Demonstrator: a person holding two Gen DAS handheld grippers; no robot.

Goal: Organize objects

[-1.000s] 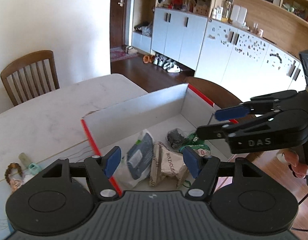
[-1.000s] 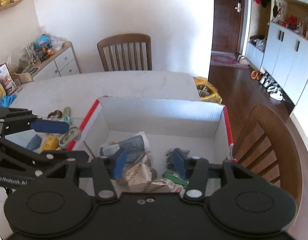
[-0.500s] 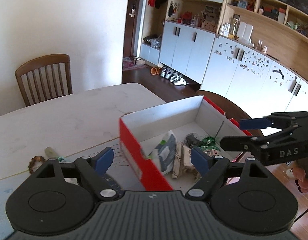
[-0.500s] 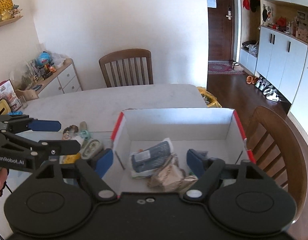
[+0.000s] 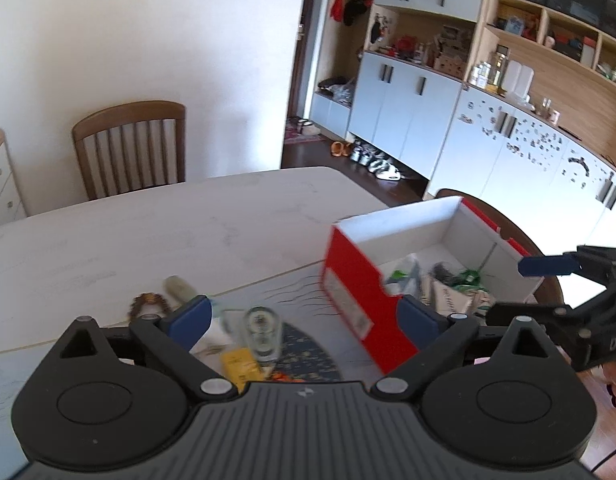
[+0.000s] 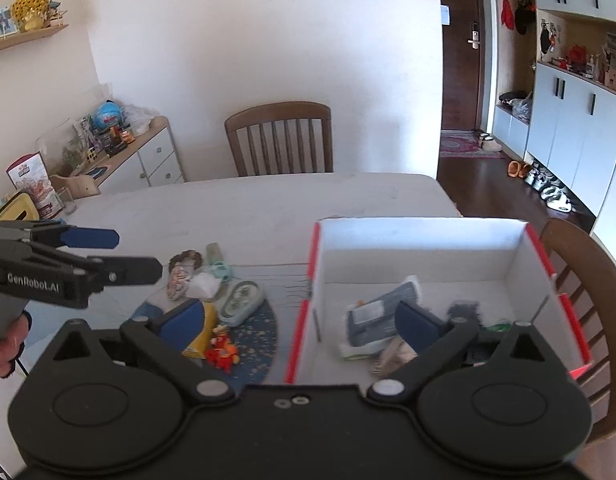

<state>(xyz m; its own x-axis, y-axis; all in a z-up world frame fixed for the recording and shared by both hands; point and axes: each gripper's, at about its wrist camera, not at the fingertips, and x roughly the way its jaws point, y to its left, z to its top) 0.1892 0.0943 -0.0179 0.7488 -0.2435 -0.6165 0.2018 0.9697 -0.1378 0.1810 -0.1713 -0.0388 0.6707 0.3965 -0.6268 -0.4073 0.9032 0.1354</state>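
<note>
pulls back from the red and white box (image 5: 348, 280) with the left claw (image 5: 303, 316). a second ago hangs right over the box; now sees it off to the right side. same with the right claw (image 6: 299, 320): backs away too, and now looks at the box wall and the loose pile at once.

opens both claws wider at this very moment. holds nothing in either one: only air between the blue fingers (image 5: 189, 316).

means, most likely, one drop into the box is done. leaves a blue-grey packet (image 6: 382, 312) and some crumpled wrappers (image 6: 386, 356) inside, on the box floor. goes, it seems, for the next thing.

has plenty left to tidy on the surface (image 5: 187, 220): a clear little glass (image 5: 263, 332), a yellow pack (image 5: 239, 364), a bead ring (image 5: 149, 302), a red toy (image 6: 221, 350), all on or near a dark blue mat (image 6: 259, 328).

finds the glass right ahead of the left claw, between its two fingers in the left view, lower down and not touched. finds the yellow pack just beside the left finger of the right claw in the right view, partly hidden behind it. cannot tell which thing comes next.
</note>
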